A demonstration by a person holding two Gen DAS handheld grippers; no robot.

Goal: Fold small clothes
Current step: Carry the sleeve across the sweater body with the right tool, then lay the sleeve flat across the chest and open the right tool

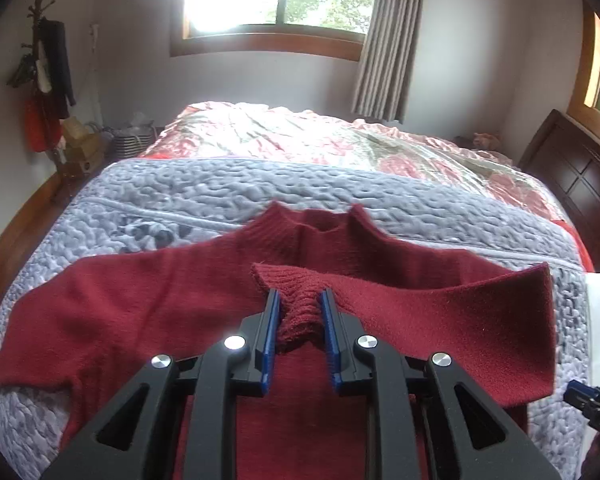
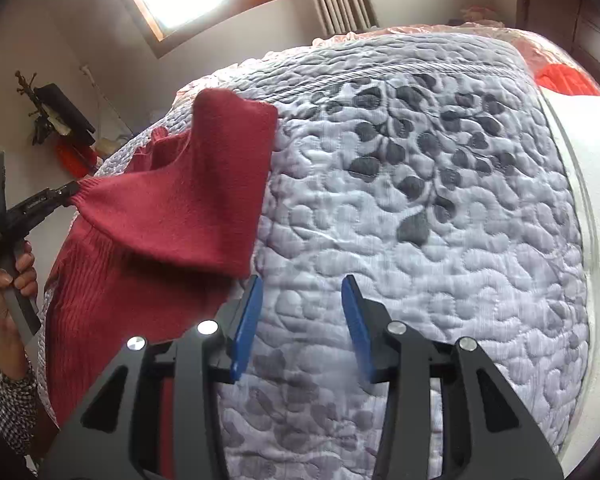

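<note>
While left tongs (image 1: 299,312) pinch the sweater cuff (image 1: 296,300), right tongs (image 2: 302,320) gape.

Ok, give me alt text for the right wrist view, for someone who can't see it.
The right gripper hangs open and empty over a grey quilted bedspread. To its left, the left gripper pinches a sleeve cuff of the red sweater, pulling the sleeve across the sweater's body.

L tool (image 1: 299,312) clamps red sweater (image 1: 140,300) cuff (image 1: 296,292) over quilt (image 1: 204,196).
</note>
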